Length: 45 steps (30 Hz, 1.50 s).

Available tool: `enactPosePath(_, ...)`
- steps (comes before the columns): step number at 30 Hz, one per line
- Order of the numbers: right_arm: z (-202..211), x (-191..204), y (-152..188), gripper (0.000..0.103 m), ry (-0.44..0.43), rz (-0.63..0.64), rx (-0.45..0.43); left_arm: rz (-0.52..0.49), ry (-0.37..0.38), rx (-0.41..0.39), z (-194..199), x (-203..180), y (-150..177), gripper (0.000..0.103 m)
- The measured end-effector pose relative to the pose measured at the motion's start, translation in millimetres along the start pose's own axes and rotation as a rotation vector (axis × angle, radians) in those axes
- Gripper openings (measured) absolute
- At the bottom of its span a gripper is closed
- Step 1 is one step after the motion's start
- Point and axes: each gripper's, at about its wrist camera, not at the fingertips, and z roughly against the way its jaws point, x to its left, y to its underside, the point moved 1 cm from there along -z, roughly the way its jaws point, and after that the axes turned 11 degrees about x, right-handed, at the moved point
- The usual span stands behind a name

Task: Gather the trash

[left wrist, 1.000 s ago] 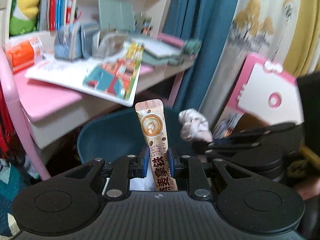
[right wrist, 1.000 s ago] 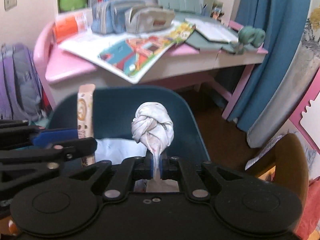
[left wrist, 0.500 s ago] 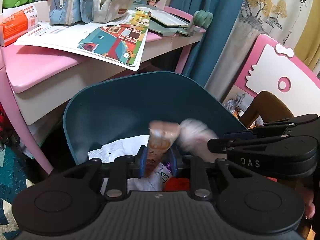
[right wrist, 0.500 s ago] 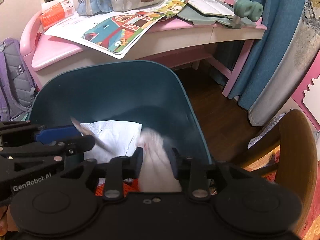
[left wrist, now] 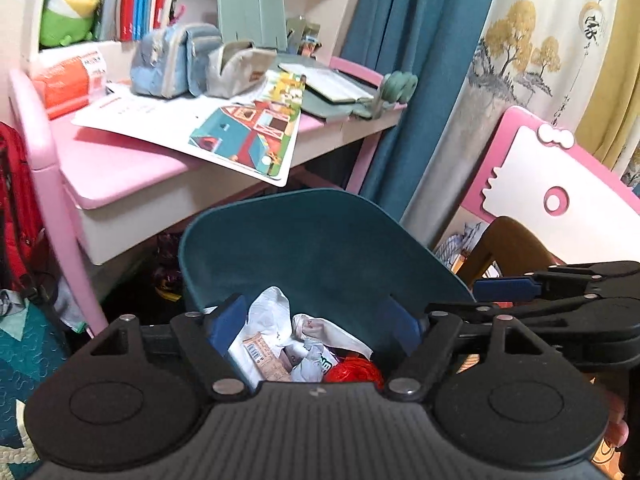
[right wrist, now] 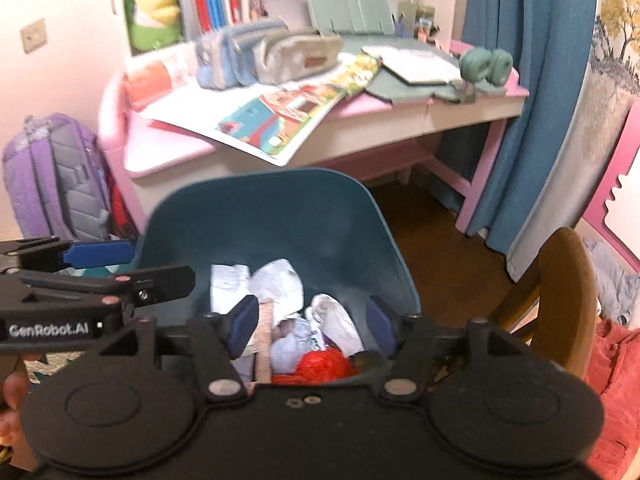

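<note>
Over the teal bin, my left tongs and right tongs are both opening, empty — the trash is lying inside, light, soft, crumpled — best pinched by a loose fold.

Child's bedroom: pink desk, plush toy.

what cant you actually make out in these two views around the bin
- Bottom of the bin: both views, covered by trash and the gripper bodies.
- Coffee sachet: print too small to read, left wrist view.
- Crumpled tissue: right wrist view, blurred.
- Floor under the desk: dark in both views.
</note>
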Motion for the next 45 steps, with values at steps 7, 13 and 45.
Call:
enactPosePath(7,39,17,25,0.066,-0.035,0.026,-0.089,-0.034,-0.003,-0.063,41,-1,19,0.08)
enactPosePath(13,66,26,43,0.076,-0.058,0.031,-0.159,-0.066,-0.019,-0.119,74,-5,36,0.08)
enactPosePath(45,126,48,95,0.103,-0.107,0.053,-0.306,-0.117,-0.027,-0.243,149,-10,82,0.103)
